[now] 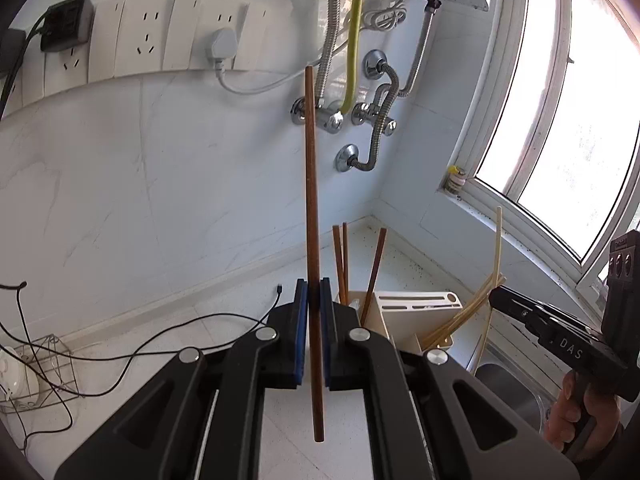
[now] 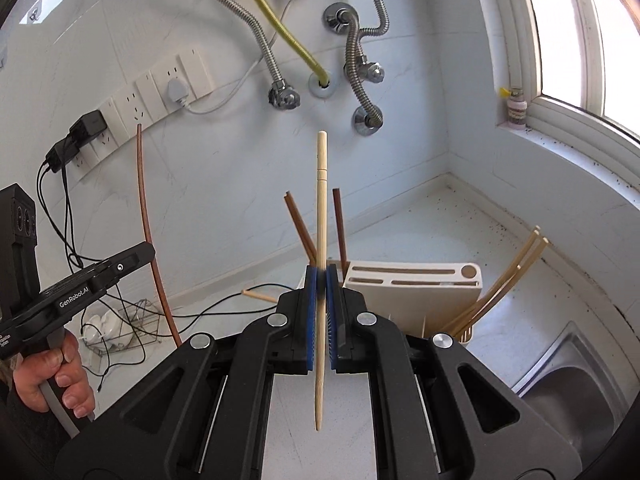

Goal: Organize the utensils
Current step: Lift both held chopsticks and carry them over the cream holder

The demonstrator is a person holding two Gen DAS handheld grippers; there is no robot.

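1. The left gripper [image 1: 314, 292] was clamped on a dark chopstick [image 1: 311, 200], its blue pads pressed against the shaft on both sides. The stick stood nearly upright between the jaws, most of its length above the pads and a shorter end below.
2. The right gripper [image 2: 321, 280] was clamped in the same way on a pale chopstick [image 2: 321, 208], also near upright, its tapered tip pointing down below the pads.
3. Both sticks were held in the air above the counter [image 1: 208, 312], in front of the white holder [image 2: 416, 284].
4. Three dark chopsticks [image 1: 374, 272] already stood in the holder's left cup, and a bunch of pale ones [image 2: 504, 284] leaned out of the cup on its right end. One more pale stick [image 2: 260, 296] lay behind the right gripper, low and near level.
5. Judged as objects, the chopsticks were light, stiff and slim, so weight was no concern. Their smooth round shafts could swivel or slide between flat pads.
6. A grip near the middle, as here, looked sensible: it balanced the stick and left a free lower end to guide into a cup.
7. The sorting looked to be by colour, dark to the left cup, pale to the right.
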